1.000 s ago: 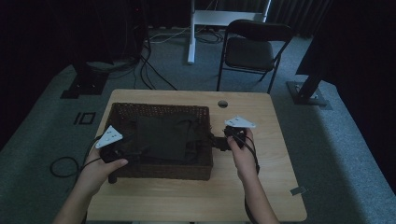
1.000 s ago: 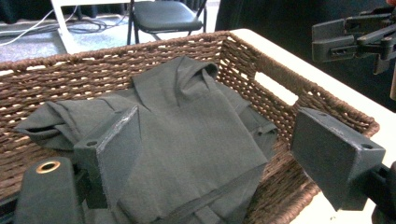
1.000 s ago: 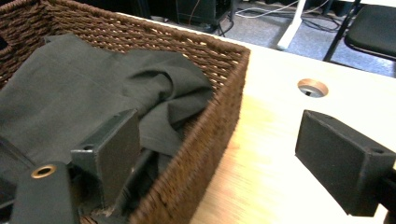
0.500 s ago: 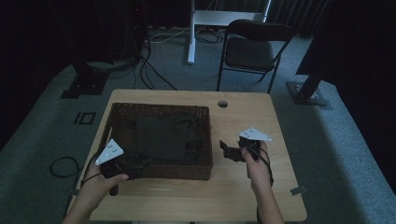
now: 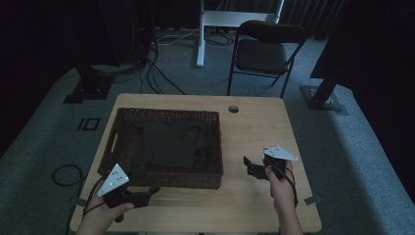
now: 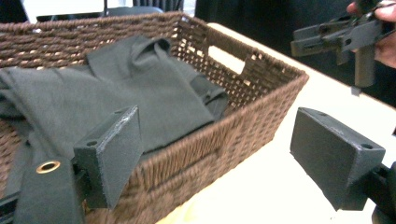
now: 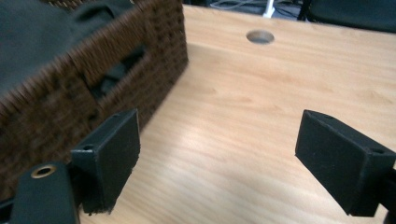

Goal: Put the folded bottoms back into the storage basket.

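While both tools hang over the near half of the desk (image 5: 254, 122), neither one has anything in its grip. Left tool (image 5: 149, 192) sits at the front left corner, just beside the near wall of the basket (image 5: 166, 177), jaws spread wide and empty; from its own view one jaw stands in front of the wicker wall and the other over bare wood. Right tool (image 5: 248, 165) floats off the basket's right side, clear of it, held up in the person's hand (image 5: 280, 183), jaws likewise released with only desk between them. Its own view looks along the basket's short wall, handle slot showing, and on to the round hole (image 7: 260, 36) in the desktop further off. Now the cloth (image 5: 169, 144): dark grey, folded in loose layers, lying inside the basket and covering most of the floor, a rumpled fold bunched toward the right side. In the left tool's view it lies flat below the rim, touching nothing but wicker. The basket itself is parked on the left half of the desk, long side facing the person. Beyond the desk, a folding chair (image 5: 264, 51) stands on the carpet, and cables (image 5: 161, 73) trail across the floor at the back left.
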{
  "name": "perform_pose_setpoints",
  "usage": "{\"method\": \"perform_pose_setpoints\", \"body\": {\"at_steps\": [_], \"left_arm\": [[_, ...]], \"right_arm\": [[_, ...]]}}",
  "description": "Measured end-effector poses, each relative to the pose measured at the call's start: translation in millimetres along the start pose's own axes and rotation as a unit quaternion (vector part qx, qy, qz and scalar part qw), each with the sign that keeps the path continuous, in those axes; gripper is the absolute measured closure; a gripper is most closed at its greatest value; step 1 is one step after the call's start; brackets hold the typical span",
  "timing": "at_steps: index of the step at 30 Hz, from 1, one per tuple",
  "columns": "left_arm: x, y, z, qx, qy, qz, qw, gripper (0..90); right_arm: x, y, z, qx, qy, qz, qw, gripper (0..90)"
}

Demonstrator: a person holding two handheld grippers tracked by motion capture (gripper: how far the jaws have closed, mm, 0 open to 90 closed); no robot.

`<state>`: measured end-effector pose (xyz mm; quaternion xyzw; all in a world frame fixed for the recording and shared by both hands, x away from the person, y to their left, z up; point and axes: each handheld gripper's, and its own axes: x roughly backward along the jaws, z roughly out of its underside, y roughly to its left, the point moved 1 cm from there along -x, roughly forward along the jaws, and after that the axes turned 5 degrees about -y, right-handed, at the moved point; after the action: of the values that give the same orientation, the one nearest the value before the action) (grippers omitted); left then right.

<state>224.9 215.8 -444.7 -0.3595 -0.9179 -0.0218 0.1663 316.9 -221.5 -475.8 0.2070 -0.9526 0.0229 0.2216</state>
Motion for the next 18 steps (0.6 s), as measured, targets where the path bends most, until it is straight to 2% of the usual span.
{"method": "perform_pose_setpoints", "body": {"at_steps": [2, 5, 6, 8, 11, 15, 18], "left_arm": [[0.7, -1.6, 6.0, -0.006, 0.008, -0.002, 0.9999, 17.5], [0.8, -1.8, 16.5, 0.013, 0.012, 0.007, 0.9998, 17.4], [1.0, -1.8, 20.6, 0.014, 0.016, 0.006, 0.9998, 17.4], [2.1, -1.2, 29.1, 0.011, 0.021, -0.003, 0.9997, 17.5], [3.9, 1.3, 42.3, 0.029, 0.023, -0.008, 0.9993, 17.5], [6.6, 6.4, 57.3, 0.041, 0.030, -0.023, 0.9985, 17.5], [7.7, 11.0, 66.8, 0.036, 0.041, -0.044, 0.9975, 17.5]], "right_arm": [[1.0, -4.7, 6.0, -0.007, 0.002, 0.005, 1.0000, 13.6], [2.5, -11.5, 13.9, -0.012, 0.006, 0.013, 0.9998, 13.6], [3.0, -13.7, 16.4, -0.014, 0.007, 0.016, 0.9998, 13.6], [4.5, -17.6, 20.9, -0.015, 0.008, 0.020, 0.9997, 13.6], [7.9, -22.9, 28.5, -0.023, 0.009, 0.021, 0.9995, 13.7], [12.8, -28.8, 40.6, -0.031, 0.007, 0.023, 0.9992, 13.6], [12.5, -32.4, 49.6, -0.033, 0.015, 0.027, 0.9990, 13.6]]}}
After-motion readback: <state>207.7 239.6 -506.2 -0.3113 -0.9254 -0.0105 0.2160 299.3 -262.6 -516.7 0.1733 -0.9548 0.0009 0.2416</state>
